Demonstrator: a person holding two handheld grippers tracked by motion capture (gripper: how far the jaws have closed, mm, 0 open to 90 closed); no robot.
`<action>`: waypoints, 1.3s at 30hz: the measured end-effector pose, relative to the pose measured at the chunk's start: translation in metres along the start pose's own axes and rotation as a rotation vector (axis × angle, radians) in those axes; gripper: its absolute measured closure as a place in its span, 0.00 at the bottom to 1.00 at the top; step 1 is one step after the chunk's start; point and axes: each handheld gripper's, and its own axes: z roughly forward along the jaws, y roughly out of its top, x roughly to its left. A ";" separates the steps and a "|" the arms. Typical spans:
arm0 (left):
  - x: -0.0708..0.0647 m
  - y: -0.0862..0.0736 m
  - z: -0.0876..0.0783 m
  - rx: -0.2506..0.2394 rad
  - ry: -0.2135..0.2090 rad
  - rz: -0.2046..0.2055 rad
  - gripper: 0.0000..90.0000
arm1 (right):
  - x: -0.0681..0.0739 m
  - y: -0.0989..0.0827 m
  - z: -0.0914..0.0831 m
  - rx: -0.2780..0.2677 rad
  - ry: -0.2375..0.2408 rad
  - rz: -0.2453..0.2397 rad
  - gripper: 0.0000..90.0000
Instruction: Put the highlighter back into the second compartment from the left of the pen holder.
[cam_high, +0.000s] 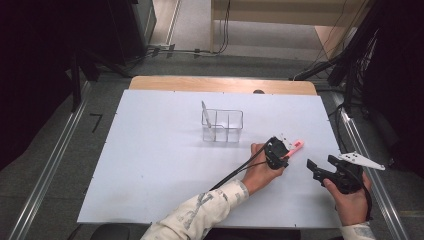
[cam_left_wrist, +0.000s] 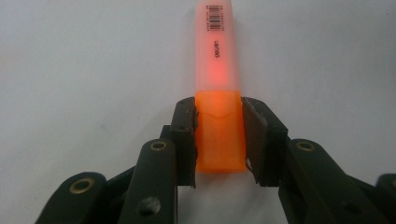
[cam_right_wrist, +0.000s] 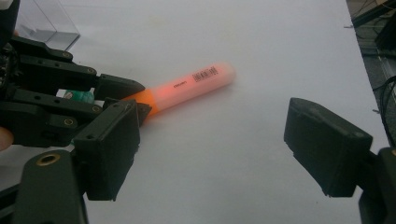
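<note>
Up close, left hand-held gripper (cam_left_wrist: 219, 140) pinching orange highlighter (cam_left_wrist: 218, 70), barcode legible, right hand-held gripper (cam_right_wrist: 210, 154) spread

White sheet (cam_high: 150, 165): covers nearly the whole tabletop; plain and matte, also seen in the right gripper view (cam_right_wrist: 261, 154).
Wooden table edge (cam_high: 220, 83): a light strip showing along the far side, beyond the sheet.
Floor (cam_high: 60, 165): grey, around the table on both sides.
Metal rails: one runs along the floor left of the table (cam_high: 47, 172), another to its right (cam_high: 372, 170) — both slanted toward the far end.
Cables (cam_high: 195, 51): lie across the floor past the table, near a pale wooden unit (cam_high: 280, 12).
Dark stand (cam_high: 350, 65): at the far right corner — details too dim to tell.
</note>
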 end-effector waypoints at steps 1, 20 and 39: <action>0.000 0.000 0.000 -0.002 -0.001 -0.003 0.75 | 0.000 0.000 0.000 0.001 0.000 0.001 0.19; 0.004 0.002 -0.024 -0.050 -0.033 -0.045 0.75 | -0.001 0.000 0.000 -0.001 -0.004 0.005 0.19; 0.023 -0.012 -0.064 -0.098 -0.031 -0.092 0.75 | 0.001 0.000 0.002 0.010 -0.014 0.000 0.19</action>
